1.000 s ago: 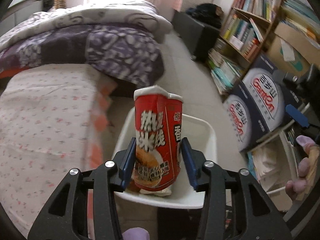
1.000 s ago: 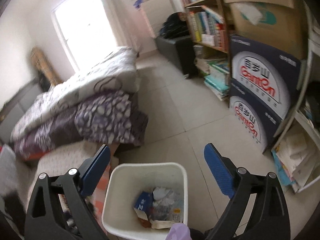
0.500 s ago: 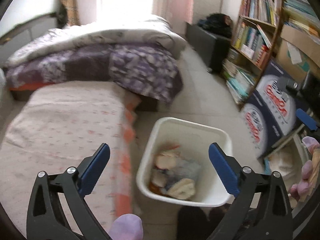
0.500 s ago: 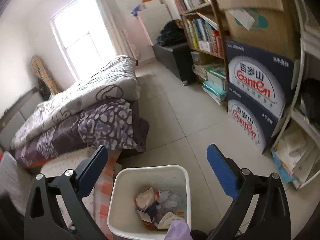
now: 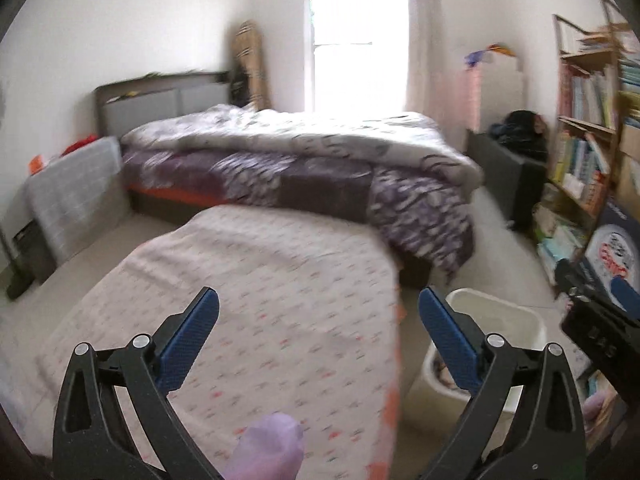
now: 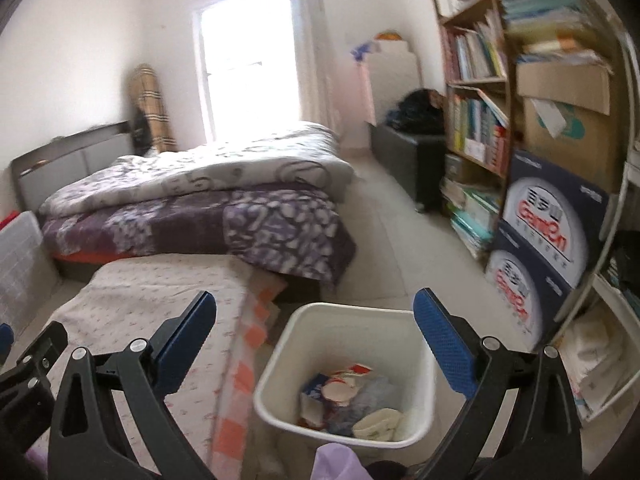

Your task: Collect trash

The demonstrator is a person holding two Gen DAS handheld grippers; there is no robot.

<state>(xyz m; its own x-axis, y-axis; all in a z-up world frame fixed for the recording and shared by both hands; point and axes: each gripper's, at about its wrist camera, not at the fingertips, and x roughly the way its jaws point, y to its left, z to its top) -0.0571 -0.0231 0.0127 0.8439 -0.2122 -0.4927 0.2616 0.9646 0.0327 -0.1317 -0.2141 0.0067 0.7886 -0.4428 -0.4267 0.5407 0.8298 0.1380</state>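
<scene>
Left claw (image 5: 318,330): spread wide, empty, above patterned cloth (image 5: 256,304). Right claw (image 6: 314,330): also wide, empty, poised over white bin (image 6: 416,320); trash (image 6: 352,404) lying directly beneath, between blue pads, presumably for dropping.

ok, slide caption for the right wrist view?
Open right gripper above the white bin of trash, beside a floral-covered mattress.
</scene>
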